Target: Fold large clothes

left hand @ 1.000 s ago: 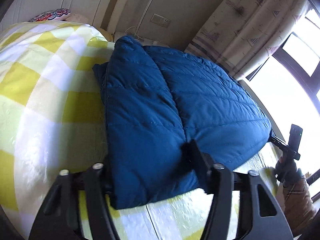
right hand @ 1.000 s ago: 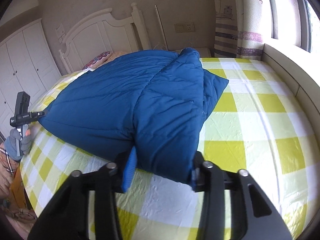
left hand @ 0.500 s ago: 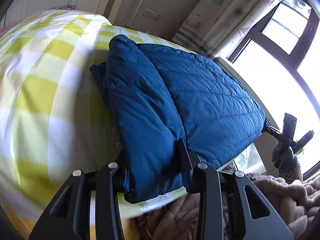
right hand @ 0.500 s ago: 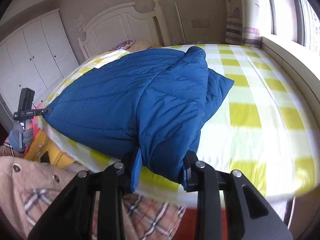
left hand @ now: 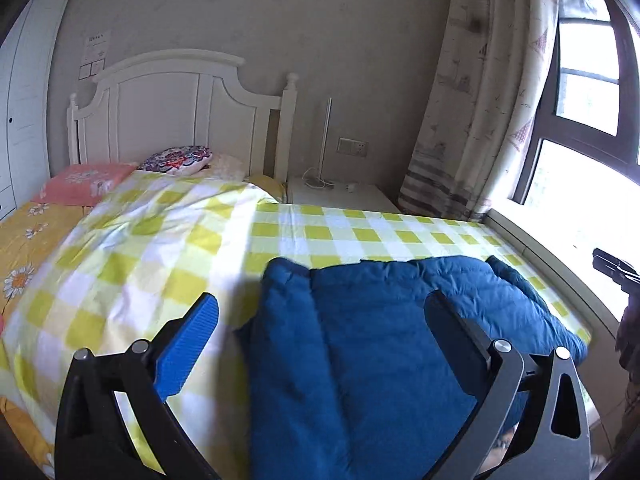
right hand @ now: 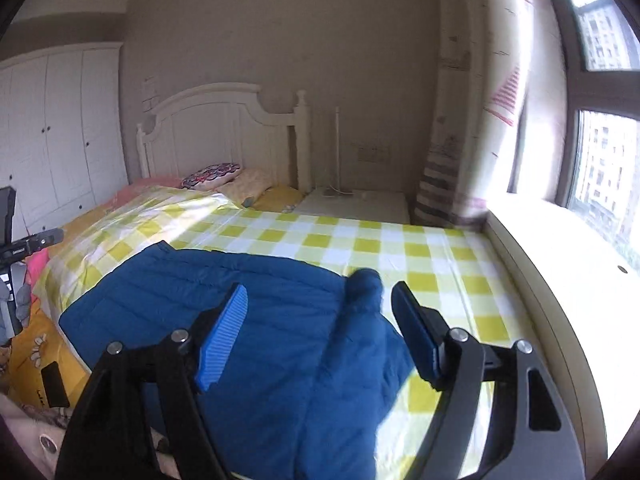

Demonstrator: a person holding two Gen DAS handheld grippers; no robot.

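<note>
A blue quilted jacket (left hand: pixel 384 344) lies folded at the near end of the bed (left hand: pixel 360 236), on a yellow-and-white checked sheet (right hand: pixel 360 240). In the left wrist view it fills the lower middle, its padded panels bunched into a thick bundle whose right corner reaches toward the window side of the mattress. In the right wrist view the same jacket (right hand: pixel 272 320) spreads from the lower left to the centre, with a rounded fold sticking up near the middle.

The left hand-held gripper (left hand: pixel 320 320) hangs above the jacket with its jaws spread wide and opening; the cloth lies below and between them, but neither pad presses on it. The right hand-held gripper (right hand: pixel 320 312) is likewise above the jacket, jaws apart and opening, with nothing pinched between the blue pads.

Farther up the bed a pink pillow (left hand: pixel 84 178) and a patterned cushion (left hand: pixel 178 159) rest against the white headboard (left hand: pixel 176 112). Beside the headboard stands a white nightstand (left hand: pixel 340 196). A patterned curtain (left hand: pixel 480 100) hangs by the window (left hand: pixel 584 120) on the right, and a white wardrobe (right hand: pixel 60 128) lines the left wall.
</note>
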